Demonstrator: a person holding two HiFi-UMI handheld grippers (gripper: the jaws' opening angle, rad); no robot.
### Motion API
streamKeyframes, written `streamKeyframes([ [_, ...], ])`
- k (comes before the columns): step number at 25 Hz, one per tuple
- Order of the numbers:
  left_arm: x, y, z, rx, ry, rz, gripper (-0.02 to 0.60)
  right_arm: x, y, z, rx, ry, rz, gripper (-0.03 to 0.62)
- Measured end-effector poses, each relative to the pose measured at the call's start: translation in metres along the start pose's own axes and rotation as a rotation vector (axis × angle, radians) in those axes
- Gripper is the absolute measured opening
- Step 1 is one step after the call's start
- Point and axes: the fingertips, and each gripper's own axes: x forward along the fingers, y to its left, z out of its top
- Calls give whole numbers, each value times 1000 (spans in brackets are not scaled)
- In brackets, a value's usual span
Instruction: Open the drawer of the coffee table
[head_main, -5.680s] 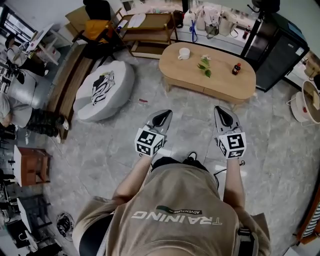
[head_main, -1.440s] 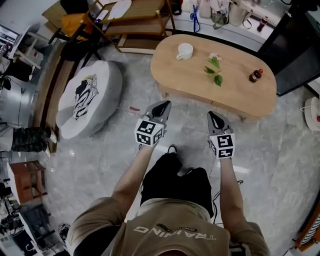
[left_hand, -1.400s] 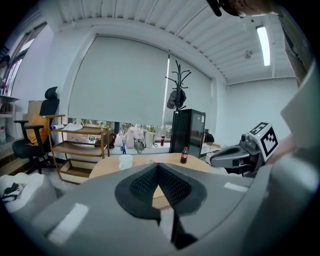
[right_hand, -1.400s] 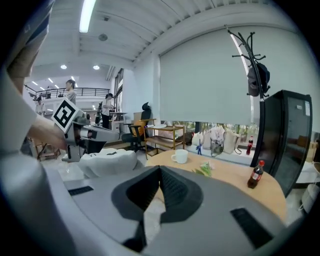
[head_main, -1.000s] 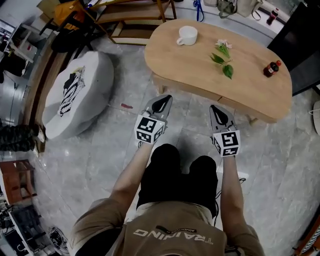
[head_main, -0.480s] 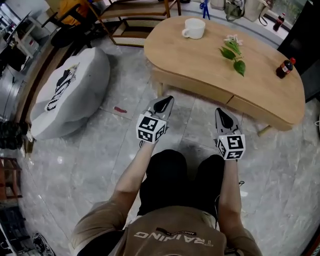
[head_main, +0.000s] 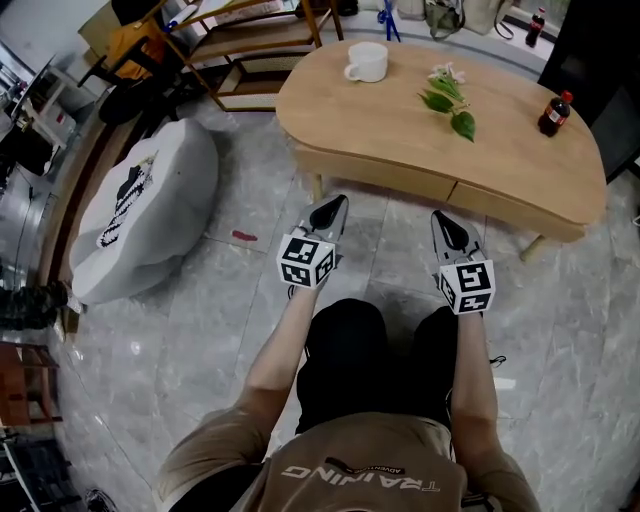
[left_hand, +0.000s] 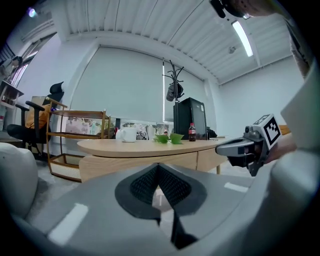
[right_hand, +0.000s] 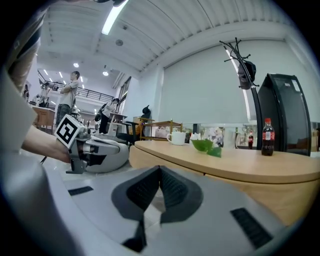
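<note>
The coffee table (head_main: 400, 115) has an oval top of light wood, and the person faces its long front side. The drawer (head_main: 385, 173) is in the wooden band under the top on this side. It is closed and lies flush with the band. A vertical seam (head_main: 452, 189) divides this band into two panels.

The left gripper (head_main: 331, 207) is held just in front of the table, before the left panel. It is apart from the wood and above the floor (head_main: 200, 330). Its jaws are pressed together and nothing is between them. The right gripper (head_main: 446, 224) is also in front of the table, near the seam, and does not touch the table. Its jaws are pressed together as well, and they are empty. Both grippers point almost level toward the table front.

On the table top, a white cup (head_main: 367, 62) stands near the far left end. A green leafy sprig (head_main: 447, 95) with a small white flower lies about in the middle. A dark bottle with a red cap (head_main: 553, 113) stands near the right end.

To the left of the table, a grey pouf (head_main: 140, 215) with a black and white pattern lies on the grey marbled floor. A small red thing (head_main: 244, 236) lies on the floor between the pouf and the table. Behind the left end of the table stands a wooden shelf rack (head_main: 255, 40). Behind the right end are a black cabinet (left_hand: 189, 117) and a coat stand (left_hand: 173, 75).
</note>
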Motion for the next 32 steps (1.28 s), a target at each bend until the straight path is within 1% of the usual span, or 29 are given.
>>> streamKeyframes([
  [5, 9, -4, -6, -39, -3, -10, 6, 0, -6, 3, 18, -25, -9, 5],
  [8, 11, -1, -16, -58, 14, -9, 6, 2, -3, -2, 52, -30, -28, 5],
  [10, 16, 1, -22, -56, 28, -8, 6, 3, -3, -3, 47, -24, -36, 5],
  [11, 19, 2, -24, -72, 28, -8, 6, 2, -4, -3, 40, -24, -38, 5],
  [12, 21, 4, -26, -126, 16, -10, 6, 2, -5, -2, 34, -25, -40, 5],
  [13, 22, 8, -28, -233, -9, -16, 6, 1, -7, -1, 28, -27, -42, 5],
  [14, 23, 14, -31, -398, -52, -27, 6, 0, -8, 0, 25, -28, -45, 5],
  [15, 24, 22, -33, -614, -115, -46, 6, 0, -10, 0, 25, -29, -46, 5],
  [17, 25, 38, -41, -1108, -294, -102, 6, -1, -12, 1, 31, -33, -51, 5],
  [18, 24, 46, -47, -1306, -382, -116, 6, -2, -13, 1, 32, -35, -55, 5],
  [19, 24, 53, -55, -1419, -438, -107, 6, -2, -14, 0, 33, -37, -58, 5],
  [20, 25, 58, -63, -1451, -454, -82, 6, -3, -15, -1, 33, -37, -60, 5],
  [21, 25, 60, -70, -1445, -451, -60, 6, -4, -15, -2, 34, -36, -61, 5],
  [22, 27, 60, -74, -1433, -448, -54, 6, -4, -16, -3, 32, -34, -61, 5],
  [23, 28, 60, -76, -1423, -451, -64, 6, -5, -16, -4, 29, -31, -62, 5],
  [26, 31, 59, -71, -1386, -483, -125, 6, -6, -18, -5, 30, -30, -65, 5],
  [28, 33, 63, -73, -1389, -508, -137, 17, -7, -17, -5, 36, -35, -66, 5],
  [30, 41, 71, -84, -1402, -517, -107, 58, -6, -17, -2, 39, -49, -82, 5],
  [31, 46, 74, -91, -1407, -517, -92, 116, -7, -16, 0, 42, -60, -93, 5],
  [32, 53, 77, -98, -1408, -515, -85, 195, -7, -15, 2, 48, -71, -100, 5],
])
